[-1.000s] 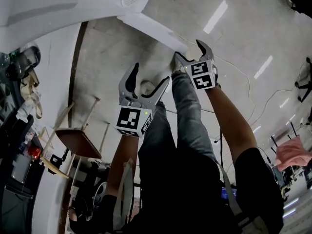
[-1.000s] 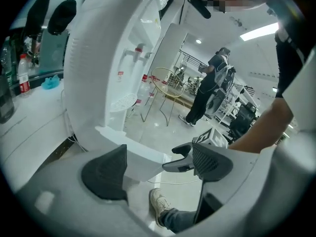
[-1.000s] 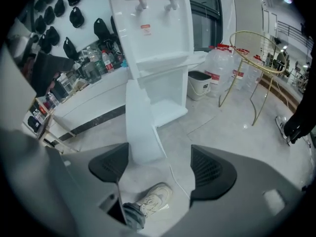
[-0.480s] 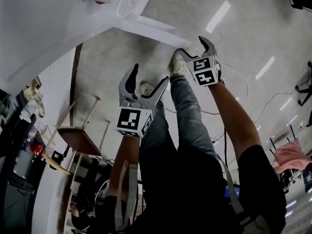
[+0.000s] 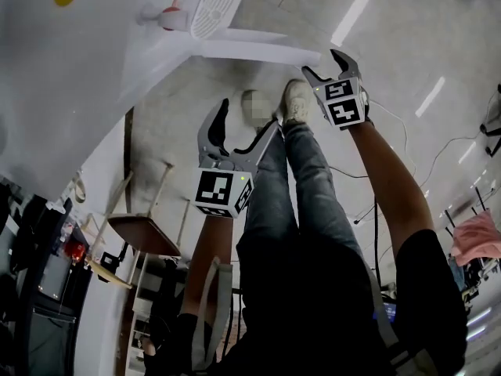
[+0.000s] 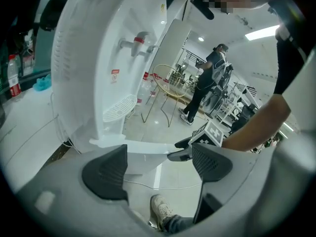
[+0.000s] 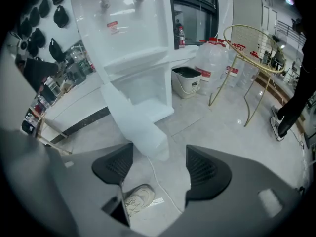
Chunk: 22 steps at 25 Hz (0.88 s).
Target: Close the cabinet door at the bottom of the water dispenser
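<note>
The white water dispenser (image 5: pixel 94 61) fills the upper left of the head view. Its bottom cabinet door (image 5: pixel 258 51) stands swung out as a white slab. My right gripper (image 5: pixel 322 63) is at the door's free end, and its jaws are closing. In the right gripper view the door (image 7: pixel 136 125) reaches toward the gap of the right gripper (image 7: pixel 155 169); the pads do not press on it. My left gripper (image 5: pixel 246 116) hangs open and empty below the door. The left gripper view shows the door (image 6: pixel 133 149) ahead of the left gripper (image 6: pixel 155 169).
A gold wire chair (image 7: pixel 247 48), water bottles (image 7: pixel 212 58) and a bucket (image 7: pixel 186 80) stand right of the dispenser. A white cable (image 7: pixel 163 186) runs over the floor by my shoe (image 7: pixel 138 199). A person (image 6: pixel 205 83) stands farther off. A wooden chair (image 5: pixel 137 233) is at left.
Both grippers have moved closer to the dispenser. The right gripper has come up to the door's free end, and its jaws stand a little narrower.
</note>
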### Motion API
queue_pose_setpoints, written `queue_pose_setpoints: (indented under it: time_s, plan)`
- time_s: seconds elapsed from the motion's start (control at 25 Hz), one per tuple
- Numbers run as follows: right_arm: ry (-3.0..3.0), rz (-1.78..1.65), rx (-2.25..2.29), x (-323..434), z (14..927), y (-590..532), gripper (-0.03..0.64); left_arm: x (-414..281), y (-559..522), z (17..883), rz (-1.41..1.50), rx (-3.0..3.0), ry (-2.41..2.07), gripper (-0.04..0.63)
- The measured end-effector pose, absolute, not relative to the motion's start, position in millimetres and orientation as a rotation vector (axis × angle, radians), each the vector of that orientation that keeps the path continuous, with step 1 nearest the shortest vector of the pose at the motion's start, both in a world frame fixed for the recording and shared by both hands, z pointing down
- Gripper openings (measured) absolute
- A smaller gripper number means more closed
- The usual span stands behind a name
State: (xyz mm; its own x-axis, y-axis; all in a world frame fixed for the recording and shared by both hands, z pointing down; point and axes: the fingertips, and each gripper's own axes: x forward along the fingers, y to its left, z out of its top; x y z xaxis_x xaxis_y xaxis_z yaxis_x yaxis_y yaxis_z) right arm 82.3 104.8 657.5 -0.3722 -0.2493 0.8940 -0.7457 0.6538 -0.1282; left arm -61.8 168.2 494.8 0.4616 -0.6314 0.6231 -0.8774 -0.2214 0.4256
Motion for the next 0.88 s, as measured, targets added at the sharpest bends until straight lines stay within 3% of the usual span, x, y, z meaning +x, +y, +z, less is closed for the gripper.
queue_pose_setpoints:
  time_s: [0.48,0.88]
  plan:
    - [-1.791,0.795,1.032,91,662,77,0.278,-94,147,500,0.489,2.032,-1.149,0.419]
    - [-1.820,0.790,1.073,90,665,43,0.255,-82,137,508,0.492,2.035,-1.123,0.414]
